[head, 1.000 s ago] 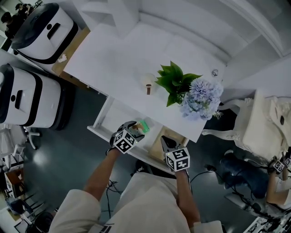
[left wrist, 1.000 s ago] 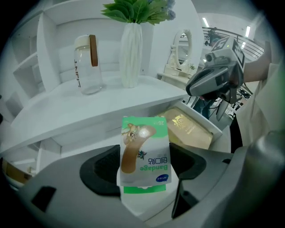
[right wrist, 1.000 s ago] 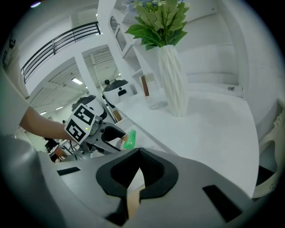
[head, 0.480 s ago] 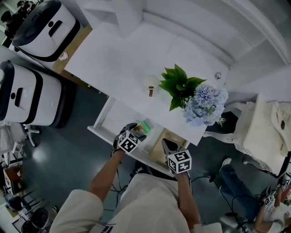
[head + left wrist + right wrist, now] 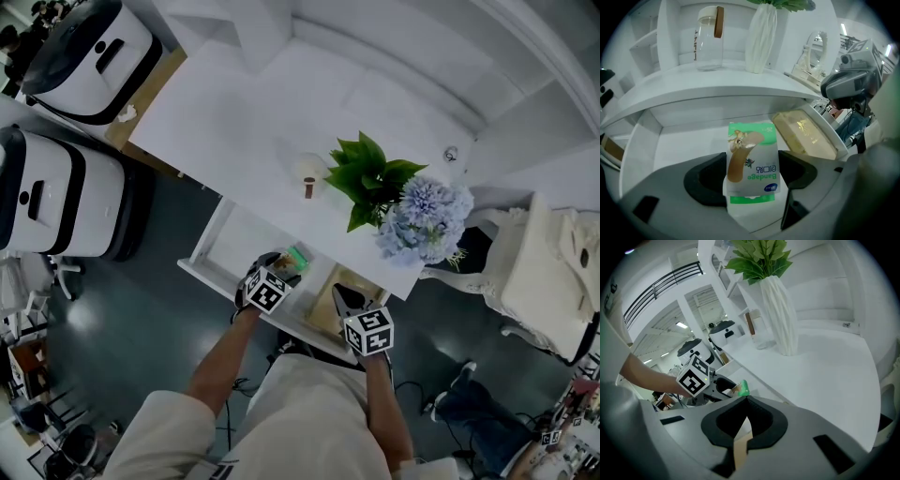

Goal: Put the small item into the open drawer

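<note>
A small green and white bandage box (image 5: 752, 161) is clamped between the jaws of my left gripper (image 5: 752, 177). It hangs over the right end of the open white drawer (image 5: 679, 140). In the head view the left gripper (image 5: 281, 272) holds the box (image 5: 298, 258) above the drawer (image 5: 228, 236) that is pulled out under the desk. My right gripper (image 5: 340, 296) hovers to the right, by a beige box (image 5: 357, 285). Its jaws are shut with nothing between them (image 5: 746, 401). The right gripper view also catches the left gripper's marker cube (image 5: 695, 376) and the green box (image 5: 743, 388).
On the white desk (image 5: 234, 122) stand a white vase with green leaves (image 5: 367, 176), blue flowers (image 5: 422, 217) and a glass jar with a brown lid (image 5: 708, 37). A gold-beige box (image 5: 806, 133) lies right of the drawer. Two white machines (image 5: 56, 141) stand at the left.
The left gripper with the bandage box has edged slightly forward over the drawer. The right gripper has hardly moved. A person at the lower right has shifted away.
</note>
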`<state>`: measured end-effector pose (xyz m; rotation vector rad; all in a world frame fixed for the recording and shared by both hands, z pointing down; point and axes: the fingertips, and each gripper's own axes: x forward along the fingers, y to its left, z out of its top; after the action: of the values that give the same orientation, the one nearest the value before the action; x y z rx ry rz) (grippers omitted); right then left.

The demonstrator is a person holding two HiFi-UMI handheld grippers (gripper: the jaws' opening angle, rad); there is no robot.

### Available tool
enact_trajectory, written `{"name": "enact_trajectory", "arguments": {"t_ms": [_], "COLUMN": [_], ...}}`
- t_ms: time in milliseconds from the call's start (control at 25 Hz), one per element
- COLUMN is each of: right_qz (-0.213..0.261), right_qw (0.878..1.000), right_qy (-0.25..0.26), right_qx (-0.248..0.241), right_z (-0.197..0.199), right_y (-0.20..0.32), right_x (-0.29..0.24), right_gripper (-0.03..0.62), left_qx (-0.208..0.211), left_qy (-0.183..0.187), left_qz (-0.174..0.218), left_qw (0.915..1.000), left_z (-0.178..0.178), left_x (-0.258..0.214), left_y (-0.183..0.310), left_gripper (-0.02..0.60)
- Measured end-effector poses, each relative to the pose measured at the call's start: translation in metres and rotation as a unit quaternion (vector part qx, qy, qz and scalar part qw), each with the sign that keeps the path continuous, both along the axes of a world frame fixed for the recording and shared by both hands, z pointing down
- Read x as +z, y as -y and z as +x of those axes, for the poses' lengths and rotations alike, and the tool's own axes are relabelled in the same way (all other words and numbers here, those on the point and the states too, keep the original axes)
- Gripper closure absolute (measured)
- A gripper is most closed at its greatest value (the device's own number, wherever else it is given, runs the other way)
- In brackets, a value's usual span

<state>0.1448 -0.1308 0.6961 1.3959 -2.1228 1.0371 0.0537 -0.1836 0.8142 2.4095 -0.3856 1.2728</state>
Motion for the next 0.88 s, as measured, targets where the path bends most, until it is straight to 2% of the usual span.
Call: {"name": "enact_trajectory", "arguments": {"t_ms": [360,880], "right_qz": [-0.005,-0.018], "right_qw": [1.0,0.999], "right_qy": [-0.014,-0.032], "right_qx": [-0.021,-0.015], "right_z": [-0.005,0.005], "right_y": [0.0,-0.018], "right_x": [0.004,0.006], "right_gripper": [0.569,0.569], "left_qx": [-0.029,-0.048], "left_qy": [0.018,0.027], "left_qz": [-0.017,-0.02], "left_qw": [0.9992,0.9983], "left_z": [0.001,0.007], "left_x": [0.017,0.035], "left_y": [0.007,0.02], "left_gripper": [0.222,0.222]}}
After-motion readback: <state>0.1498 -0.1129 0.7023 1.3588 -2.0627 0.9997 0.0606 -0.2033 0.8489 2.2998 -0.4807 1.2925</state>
